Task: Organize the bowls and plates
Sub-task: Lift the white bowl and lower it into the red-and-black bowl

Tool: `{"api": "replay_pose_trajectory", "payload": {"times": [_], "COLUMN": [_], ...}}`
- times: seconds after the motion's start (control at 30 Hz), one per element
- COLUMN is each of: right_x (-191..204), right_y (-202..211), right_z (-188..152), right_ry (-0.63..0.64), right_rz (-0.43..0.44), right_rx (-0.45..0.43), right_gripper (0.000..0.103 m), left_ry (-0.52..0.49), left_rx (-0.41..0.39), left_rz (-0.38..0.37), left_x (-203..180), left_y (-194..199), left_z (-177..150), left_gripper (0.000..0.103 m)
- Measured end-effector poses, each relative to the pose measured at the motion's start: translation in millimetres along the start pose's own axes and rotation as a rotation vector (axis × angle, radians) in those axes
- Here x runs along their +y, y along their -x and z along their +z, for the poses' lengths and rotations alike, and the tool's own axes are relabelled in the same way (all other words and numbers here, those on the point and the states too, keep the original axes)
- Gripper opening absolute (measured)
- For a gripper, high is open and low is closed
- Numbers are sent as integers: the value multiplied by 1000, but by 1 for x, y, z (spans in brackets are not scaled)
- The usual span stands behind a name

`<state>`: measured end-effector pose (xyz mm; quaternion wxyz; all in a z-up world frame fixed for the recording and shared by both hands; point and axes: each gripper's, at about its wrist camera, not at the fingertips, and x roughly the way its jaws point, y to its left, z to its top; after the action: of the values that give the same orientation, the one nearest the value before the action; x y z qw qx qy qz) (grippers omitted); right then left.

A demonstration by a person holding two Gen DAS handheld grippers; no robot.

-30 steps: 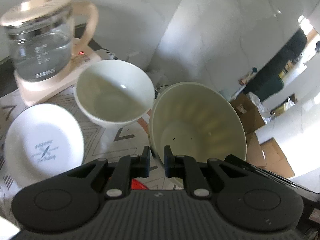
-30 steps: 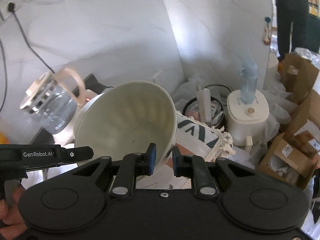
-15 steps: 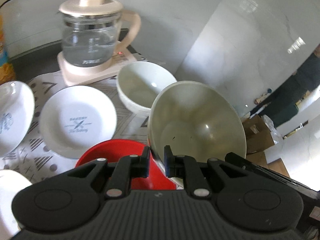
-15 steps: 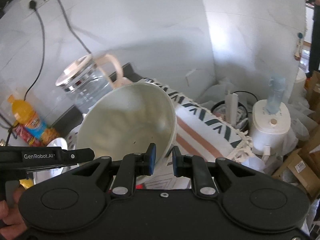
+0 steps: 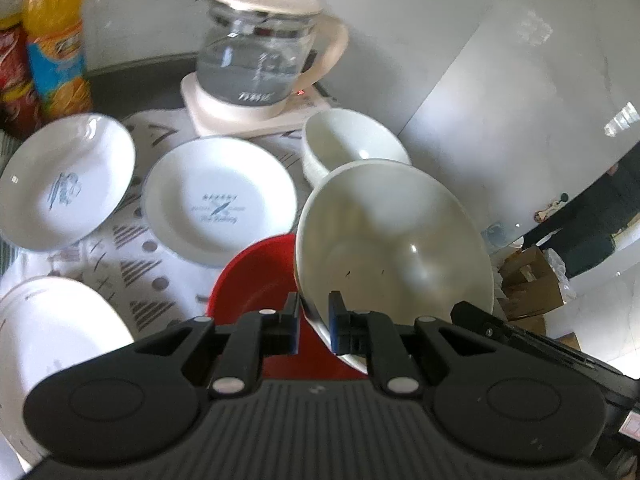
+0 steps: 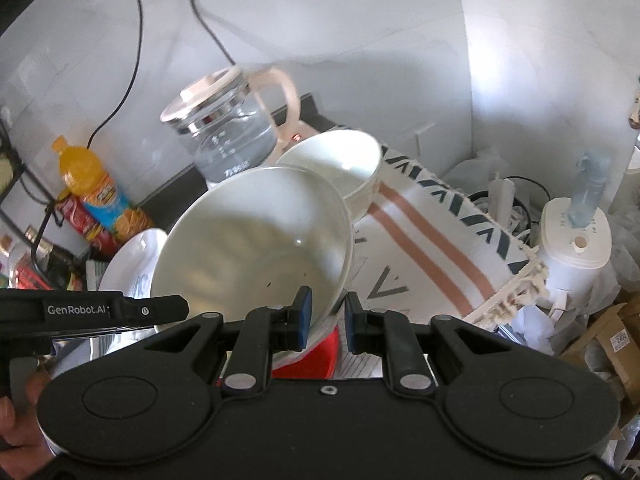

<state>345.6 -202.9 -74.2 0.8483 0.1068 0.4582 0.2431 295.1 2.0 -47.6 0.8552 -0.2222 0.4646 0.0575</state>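
Observation:
Both grippers are shut on the rim of one large cream bowl point(image 5: 396, 248), held tilted in the air; it also shows in the right wrist view point(image 6: 256, 236). My left gripper point(image 5: 314, 320) pinches its near left rim, my right gripper point(image 6: 325, 316) its near right rim. Under it sits a red bowl point(image 5: 256, 276), partly hidden. A smaller white bowl point(image 5: 352, 148) stands behind on the patterned cloth. Two white printed plates point(image 5: 220, 204) point(image 5: 64, 180) lie to the left, and another white dish point(image 5: 52, 332) is at the near left.
A glass kettle point(image 5: 260, 60) on its base stands at the back by the wall. An orange drink bottle point(image 5: 56, 48) and a red can stand at the far left. A white appliance point(image 6: 576, 248) and cardboard boxes sit beyond the table's right edge.
Both grippers have pulled the cream bowl back and left, away from the kettle and white bowl. The red bowl and more plates have come into view beneath and to the left.

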Motion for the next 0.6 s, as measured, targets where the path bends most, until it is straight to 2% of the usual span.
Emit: {"api": "replay_pose_trajectory", "payload": {"times": [0.4,0.6], "right_x": [18,23], "right_y": [-14,-23], "right_z": [-17,-22], "right_ry": [32,36], "right_rz": [-10,-30], "right_rx": [58,82], "right_gripper": [17,16], "left_ry": [43,62], "left_rx": [55,111], "left_rz": [17,20], "left_x": [27,37], "left_y": [-6,-17], "left_z": [-16,-22], "left_gripper": [13,13]}}
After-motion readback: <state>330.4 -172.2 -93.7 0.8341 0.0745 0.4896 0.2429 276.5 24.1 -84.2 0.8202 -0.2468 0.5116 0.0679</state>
